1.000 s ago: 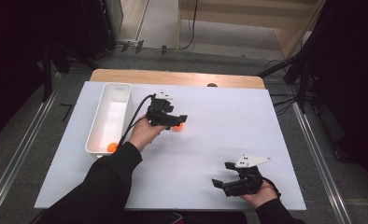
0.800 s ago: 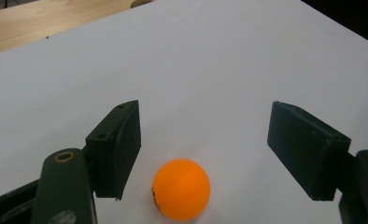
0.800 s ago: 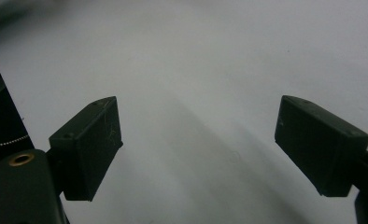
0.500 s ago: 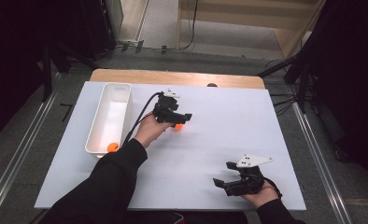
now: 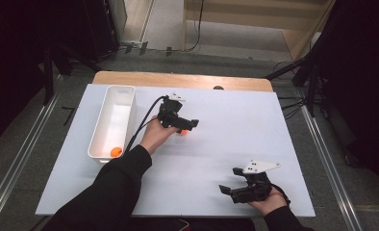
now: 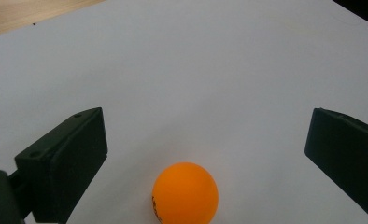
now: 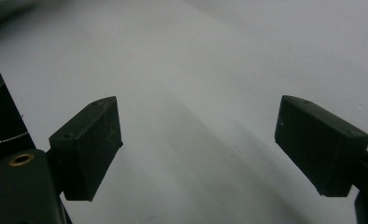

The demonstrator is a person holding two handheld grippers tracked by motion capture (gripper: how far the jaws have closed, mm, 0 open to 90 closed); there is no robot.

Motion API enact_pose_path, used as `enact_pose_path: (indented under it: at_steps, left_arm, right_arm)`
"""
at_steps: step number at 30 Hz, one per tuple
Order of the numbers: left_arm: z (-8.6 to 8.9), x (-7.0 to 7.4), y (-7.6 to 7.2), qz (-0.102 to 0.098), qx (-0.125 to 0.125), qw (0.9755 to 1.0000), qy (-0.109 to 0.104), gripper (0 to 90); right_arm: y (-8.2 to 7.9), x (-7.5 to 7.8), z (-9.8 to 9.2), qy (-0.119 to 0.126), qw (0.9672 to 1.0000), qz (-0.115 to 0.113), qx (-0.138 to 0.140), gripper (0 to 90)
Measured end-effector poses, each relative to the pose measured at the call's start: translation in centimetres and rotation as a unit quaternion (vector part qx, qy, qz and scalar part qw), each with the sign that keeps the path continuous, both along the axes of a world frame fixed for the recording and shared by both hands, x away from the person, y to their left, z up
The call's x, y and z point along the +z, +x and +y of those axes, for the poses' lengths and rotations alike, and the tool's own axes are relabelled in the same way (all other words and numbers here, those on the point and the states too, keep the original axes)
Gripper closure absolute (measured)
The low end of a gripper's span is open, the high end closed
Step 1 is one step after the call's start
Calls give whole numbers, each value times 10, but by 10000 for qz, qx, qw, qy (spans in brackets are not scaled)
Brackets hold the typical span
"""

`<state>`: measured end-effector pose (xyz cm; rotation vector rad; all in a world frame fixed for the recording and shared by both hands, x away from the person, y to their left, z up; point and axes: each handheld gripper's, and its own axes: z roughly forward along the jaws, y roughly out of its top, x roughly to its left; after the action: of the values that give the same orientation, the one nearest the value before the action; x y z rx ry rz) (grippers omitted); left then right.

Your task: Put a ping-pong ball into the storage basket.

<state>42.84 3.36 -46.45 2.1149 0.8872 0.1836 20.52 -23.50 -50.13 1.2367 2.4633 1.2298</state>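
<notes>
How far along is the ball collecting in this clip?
Done: one orange ball lies in the white bin. In hand: the left gripper, whose jaws have just been opening, stands wide around a second ball on the table, touching neither pad. Left: grip it and carry it to the bin. The right gripper rests open.

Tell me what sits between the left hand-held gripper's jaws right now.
An orange ball lies on the white table between the left hand-held gripper's wide-open jaws, which have just been opening; neither jaw touches it. The left gripper view shows this.
</notes>
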Motion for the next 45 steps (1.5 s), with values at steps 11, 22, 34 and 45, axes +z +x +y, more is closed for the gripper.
enact_pose_path:
  at_steps: [11, 22, 34, 45]
  left_arm:
    - [3, -8, 0, -73, 33, 10000, 24, 0]
    - [1, -17, -2, -121, 2, 9999, 117, 0]
    - [4, -27, -3, -64, 42, 9998, 158, 0]
    - [3, -40, -3, 40, 75, 9993, 362, 0]
  right_arm:
    - [-1, 1, 0, 9, 10000, 3, -2, 134]
    - [-1, 1, 0, -3, 10000, -13, -12, 134]
    - [-1, 1, -1, -3, 10000, -21, 16, 134]
    - [-1, 1, -1, 7, 10000, -10, 8, 134]
